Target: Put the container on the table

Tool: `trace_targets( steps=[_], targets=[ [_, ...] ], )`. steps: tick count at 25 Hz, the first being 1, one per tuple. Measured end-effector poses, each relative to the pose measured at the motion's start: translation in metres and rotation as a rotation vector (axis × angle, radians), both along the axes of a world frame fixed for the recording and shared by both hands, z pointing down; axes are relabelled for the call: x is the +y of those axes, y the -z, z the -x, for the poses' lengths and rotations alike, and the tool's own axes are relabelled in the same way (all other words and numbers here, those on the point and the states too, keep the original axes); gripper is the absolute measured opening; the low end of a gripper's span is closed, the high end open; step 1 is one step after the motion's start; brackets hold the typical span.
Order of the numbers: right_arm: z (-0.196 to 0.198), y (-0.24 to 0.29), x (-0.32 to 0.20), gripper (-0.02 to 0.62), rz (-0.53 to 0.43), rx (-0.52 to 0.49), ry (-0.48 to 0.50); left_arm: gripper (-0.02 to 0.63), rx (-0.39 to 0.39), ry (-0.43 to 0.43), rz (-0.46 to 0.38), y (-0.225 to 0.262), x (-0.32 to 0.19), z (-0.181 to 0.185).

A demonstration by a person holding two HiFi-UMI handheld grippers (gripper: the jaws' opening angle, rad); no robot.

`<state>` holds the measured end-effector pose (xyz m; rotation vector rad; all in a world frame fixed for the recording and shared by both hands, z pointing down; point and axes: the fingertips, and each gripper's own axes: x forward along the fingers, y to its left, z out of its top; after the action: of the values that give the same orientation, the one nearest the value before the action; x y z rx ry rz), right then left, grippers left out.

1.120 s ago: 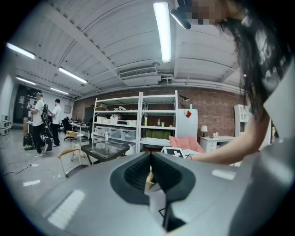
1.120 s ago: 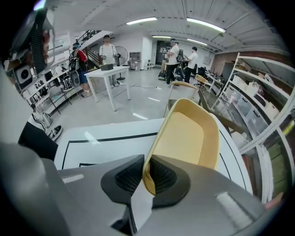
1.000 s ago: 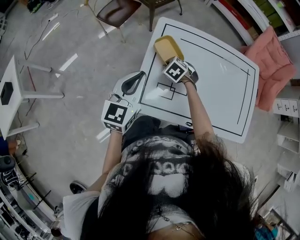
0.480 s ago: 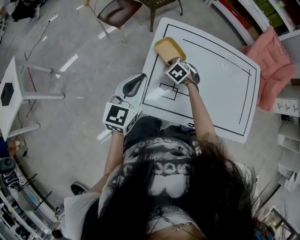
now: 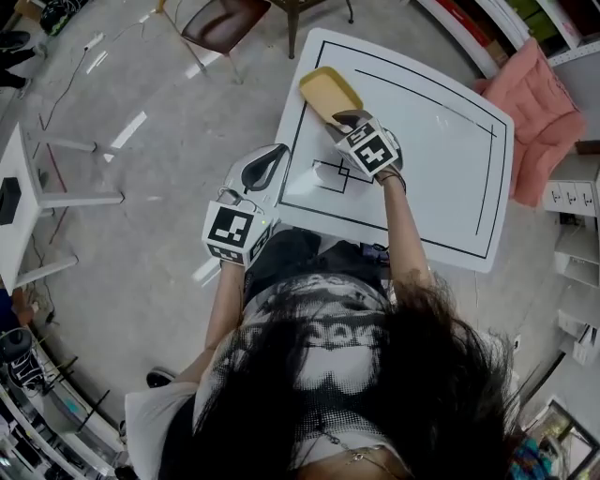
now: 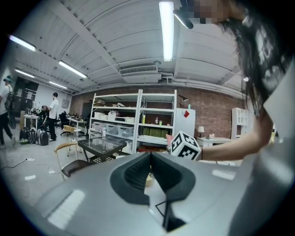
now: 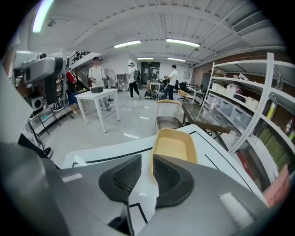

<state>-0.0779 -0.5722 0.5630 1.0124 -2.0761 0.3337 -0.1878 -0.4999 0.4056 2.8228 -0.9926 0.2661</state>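
Observation:
The yellow container [image 5: 326, 92] stands on the white table [image 5: 441, 178] near its far left corner, inside the black outline. My right gripper [image 5: 339, 117] sits just behind it, open a little. In the right gripper view the container [image 7: 174, 146] has its near wall in the gap of that gripper [image 7: 147, 159], with the left pad clear of the wall. My left gripper [image 5: 279, 150] hangs off the table's left edge, shut and holding nothing. In the left gripper view its tips [image 6: 150, 155] meet, and the right gripper's marker cube [image 6: 184, 145] shows beyond.
A dark chair [image 5: 225, 23] stands past the table's far side. A small white table [image 5: 23, 187] is on the floor at the left. A pink cushion [image 5: 539, 103] and shelves lie to the right. People stand far off in the room [image 7: 97, 71].
My right gripper has drawn back from the container toward the person, so its jaws now show behind it. The container stays on the table. The left gripper has barely moved.

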Motion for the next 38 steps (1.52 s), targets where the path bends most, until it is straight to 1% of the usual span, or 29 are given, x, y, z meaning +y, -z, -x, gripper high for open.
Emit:
trace_targets(
  steps=[7, 11, 16, 20, 26, 32, 38],
  targets=[
    [-0.016, 0.046, 0.033, 0.077, -0.143, -0.12, -0.069, 0.0, -0.002, -0.071, 0.017, -0.008, 0.0, -0.027],
    [-0.035, 0.066, 0.064, 0.064, -0.201, -0.147, -0.131, 0.0, -0.003, -0.12, 0.033, -0.014, 0.009, -0.047],
    [-0.069, 0.087, 0.1, 0.046, -0.297, -0.165, -0.233, 0.0, -0.002, -0.176, 0.047, -0.017, 0.027, -0.072],
    [-0.094, 0.1, 0.132, 0.044, -0.333, -0.179, -0.305, 0.0, 0.001, -0.223, 0.045, -0.014, 0.046, -0.092],
    [-0.11, 0.117, 0.189, 0.038, -0.365, -0.194, -0.342, 0.0, -0.008, -0.265, 0.041, -0.011, 0.089, -0.118],
    [-0.129, 0.136, 0.248, 0.018, -0.416, -0.195, -0.372, 0.0, -0.01, -0.31, 0.025, -0.001, 0.151, -0.144],
    [-0.137, 0.145, 0.31, 0.017, -0.449, -0.214, -0.387, 0.0, -0.028, -0.336, 0.009, 0.001, 0.216, -0.158]
  ],
)
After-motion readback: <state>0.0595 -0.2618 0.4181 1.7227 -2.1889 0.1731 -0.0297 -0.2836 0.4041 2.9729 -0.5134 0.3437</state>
